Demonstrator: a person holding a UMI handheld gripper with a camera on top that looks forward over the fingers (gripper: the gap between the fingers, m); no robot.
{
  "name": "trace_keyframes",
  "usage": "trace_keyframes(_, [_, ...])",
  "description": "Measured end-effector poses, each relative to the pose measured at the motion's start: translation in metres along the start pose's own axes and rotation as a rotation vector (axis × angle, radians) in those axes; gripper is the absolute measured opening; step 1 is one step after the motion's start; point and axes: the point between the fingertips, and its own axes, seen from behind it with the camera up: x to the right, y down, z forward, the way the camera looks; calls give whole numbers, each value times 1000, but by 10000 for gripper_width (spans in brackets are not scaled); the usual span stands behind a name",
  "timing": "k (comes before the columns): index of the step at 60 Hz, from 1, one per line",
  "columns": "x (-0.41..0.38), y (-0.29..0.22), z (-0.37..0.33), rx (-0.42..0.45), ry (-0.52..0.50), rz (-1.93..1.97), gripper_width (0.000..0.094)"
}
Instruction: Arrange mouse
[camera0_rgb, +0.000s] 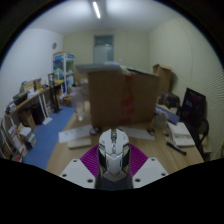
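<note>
A white and grey computer mouse sits between my gripper's two fingers, held up above the wooden desk. The purple pads press against both of its sides. The mouse points forward, away from me, with its scroll wheel on top. The fingers are shut on it.
A large cardboard box stands on the desk just beyond the mouse. A dark monitor and papers are on the right. Cluttered shelves and a blue floor lie to the left.
</note>
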Motion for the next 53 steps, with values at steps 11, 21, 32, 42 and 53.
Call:
trace_keyframes(11, [49, 109, 33, -197, 23, 12, 358])
trace_keyframes(21, [48, 153, 43, -259, 3, 26, 382])
trace_keyframes(32, [47, 154, 45, -287, -16, 35, 575])
trace_keyframes(42, [39, 160, 18, -366, 1, 31, 827])
trace_keyframes(53, [29, 134, -54, -304, 100, 13, 849])
